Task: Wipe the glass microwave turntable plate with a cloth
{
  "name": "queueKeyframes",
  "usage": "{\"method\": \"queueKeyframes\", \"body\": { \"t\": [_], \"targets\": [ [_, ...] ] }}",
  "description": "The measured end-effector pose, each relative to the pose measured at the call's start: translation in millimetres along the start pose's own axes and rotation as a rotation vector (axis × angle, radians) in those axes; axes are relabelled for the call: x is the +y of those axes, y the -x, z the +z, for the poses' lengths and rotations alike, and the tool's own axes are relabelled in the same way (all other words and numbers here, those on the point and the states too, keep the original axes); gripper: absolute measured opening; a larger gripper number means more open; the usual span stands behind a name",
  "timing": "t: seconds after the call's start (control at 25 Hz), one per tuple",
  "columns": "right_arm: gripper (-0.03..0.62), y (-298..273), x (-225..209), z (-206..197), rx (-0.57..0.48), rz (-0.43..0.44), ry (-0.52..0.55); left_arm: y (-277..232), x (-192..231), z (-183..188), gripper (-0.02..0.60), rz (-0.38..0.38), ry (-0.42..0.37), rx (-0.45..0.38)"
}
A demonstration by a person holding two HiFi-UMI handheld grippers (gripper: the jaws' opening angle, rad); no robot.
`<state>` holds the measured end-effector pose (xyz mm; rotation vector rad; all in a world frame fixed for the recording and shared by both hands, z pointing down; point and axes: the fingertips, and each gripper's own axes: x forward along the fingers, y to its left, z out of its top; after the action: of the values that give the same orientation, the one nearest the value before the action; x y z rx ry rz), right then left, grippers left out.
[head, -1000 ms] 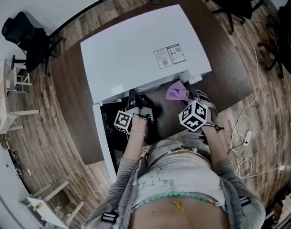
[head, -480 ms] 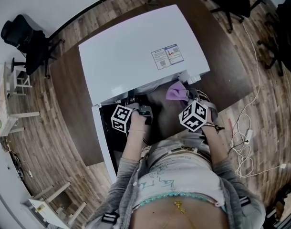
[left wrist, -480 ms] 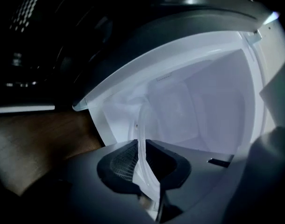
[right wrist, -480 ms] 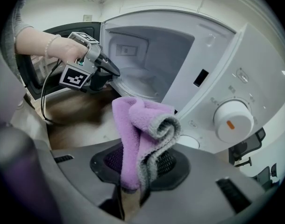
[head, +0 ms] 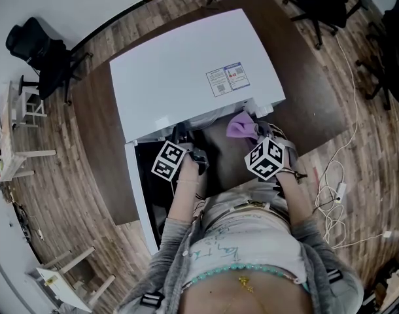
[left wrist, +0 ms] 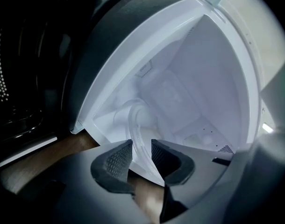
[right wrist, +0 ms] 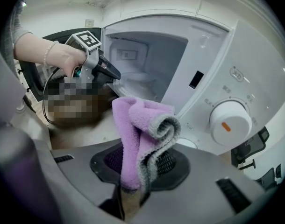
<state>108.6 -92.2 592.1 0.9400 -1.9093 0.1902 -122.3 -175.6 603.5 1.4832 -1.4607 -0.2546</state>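
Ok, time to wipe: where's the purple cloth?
The purple cloth is clamped in the jaws of the right gripper, right of centre in the head view, facing the open microwave.

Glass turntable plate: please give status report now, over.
Left claw just opened, clear round glass plate rim in its gap, unclamped. Right claw shut on purple fleece cloth, off the plate. White microwave stands open.

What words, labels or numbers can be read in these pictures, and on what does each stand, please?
Nothing can be read.
Sticker on top of the microwave: print too small to read.
Markings around the dial: too blurred to read.
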Motion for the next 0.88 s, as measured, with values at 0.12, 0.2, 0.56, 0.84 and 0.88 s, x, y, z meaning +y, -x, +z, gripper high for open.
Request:
{"method": "queueKeyframes", "body": {
  "t": [0.12, 0.2, 0.56, 0.84, 0.88],
  "targets": [
    [0.112, -1, 3, 6, -0.013, 0.015, 0.021, 5, 3, -2, 0.12, -0.022, -0.002, -0.005],
    [0.112, -2, 4, 10, -0.022, 0.025, 0.029, 9, 4, -4, 0.12, -0.029, 0.002, -0.002],
    [0.113, -7, 9, 30, -0.063, 0.053, 0.017, 32, -12, -16, 0.057, -0.091, -0.145, 0.032],
    [0.112, -10, 19, 42, -0.071, 0.069, 0.026, 44, -23, -36, 0.012, -0.146, -0.28, 0.104],
    [0.112, -10, 21, 44, -0.072, 0.071, 0.028, 45, -25, -39, 0.011, -0.158, -0.296, 0.115]
  ]
}}
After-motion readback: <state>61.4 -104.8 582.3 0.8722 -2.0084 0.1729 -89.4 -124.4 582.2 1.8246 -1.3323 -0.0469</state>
